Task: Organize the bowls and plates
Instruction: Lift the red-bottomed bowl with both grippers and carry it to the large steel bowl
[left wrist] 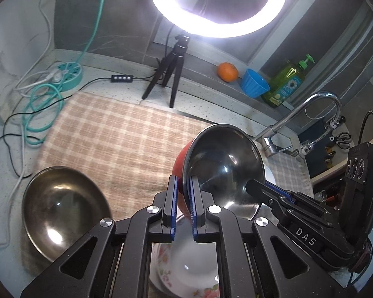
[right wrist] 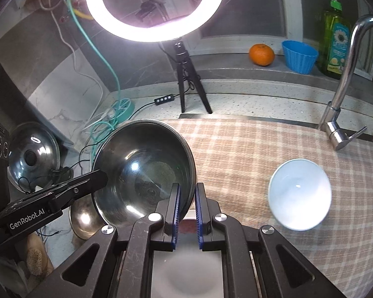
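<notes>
A steel bowl [left wrist: 223,164] with a red outside hangs tilted above the checked cloth [left wrist: 112,134], held by both grippers. My left gripper [left wrist: 184,181] is shut on its left rim, and my right gripper [left wrist: 256,185] comes in from the right, shut on the opposite rim. The right wrist view shows the same bowl [right wrist: 146,164], my right gripper [right wrist: 186,188] clamping its right rim and my left gripper [right wrist: 99,176] at its left rim. A second steel bowl [left wrist: 62,211] rests on the cloth at left. Below the left gripper lies a flowered plate [left wrist: 186,268]. A white bowl [right wrist: 299,193] sits on the cloth at right.
A ring light [left wrist: 216,5] on a small tripod [left wrist: 171,74] stands at the back of the counter. An orange [right wrist: 261,54], a blue cup [right wrist: 299,55] and a soap bottle [right wrist: 335,42] line the sill. The faucet [right wrist: 343,99] rises at right; cables [left wrist: 42,104] and a pot lid [right wrist: 33,156] lie left.
</notes>
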